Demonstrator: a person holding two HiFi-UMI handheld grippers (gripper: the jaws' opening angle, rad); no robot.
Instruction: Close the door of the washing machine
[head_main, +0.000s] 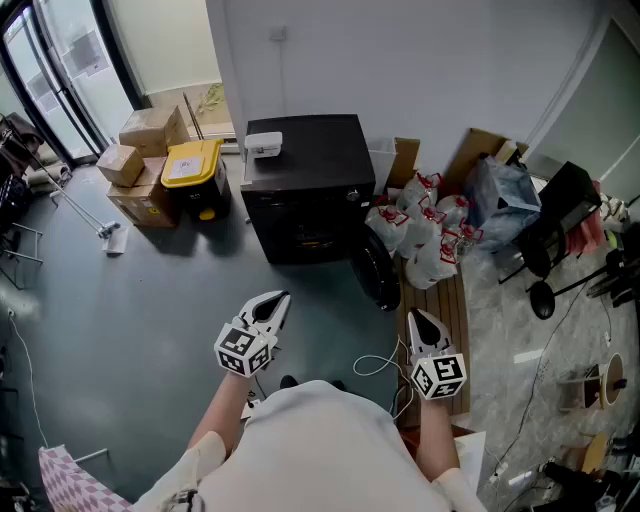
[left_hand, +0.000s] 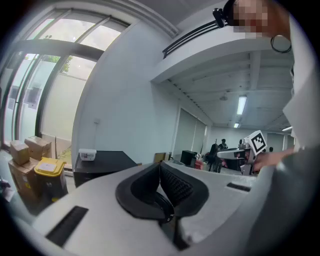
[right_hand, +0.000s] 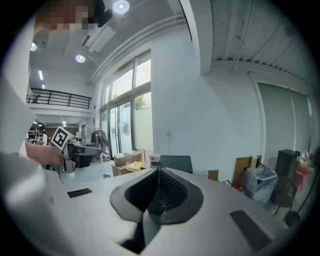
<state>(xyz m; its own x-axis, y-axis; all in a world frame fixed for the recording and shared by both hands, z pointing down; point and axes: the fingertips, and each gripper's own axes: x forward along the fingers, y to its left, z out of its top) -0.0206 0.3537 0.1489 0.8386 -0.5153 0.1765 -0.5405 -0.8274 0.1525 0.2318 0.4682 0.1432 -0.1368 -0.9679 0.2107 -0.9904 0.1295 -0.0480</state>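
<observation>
A black washing machine (head_main: 308, 180) stands against the white wall ahead of me. Its round door (head_main: 374, 270) hangs open, swung out at the machine's front right corner. My left gripper (head_main: 282, 298) floats over the grey floor short of the machine's front, jaws shut and empty. My right gripper (head_main: 416, 316) is held level with it to the right, just this side of the open door, also shut on nothing. In the left gripper view the machine (left_hand: 102, 166) lies left of the closed jaws. The right gripper view has the machine (right_hand: 176, 162) straight beyond the jaws.
A small white box (head_main: 264, 145) sits on top of the machine. Cardboard boxes (head_main: 145, 150) and a yellow-lidded bin (head_main: 193, 165) stand to its left. White bags with red print (head_main: 425, 225) are piled on its right. A white cable (head_main: 375, 365) trails on the floor between my grippers.
</observation>
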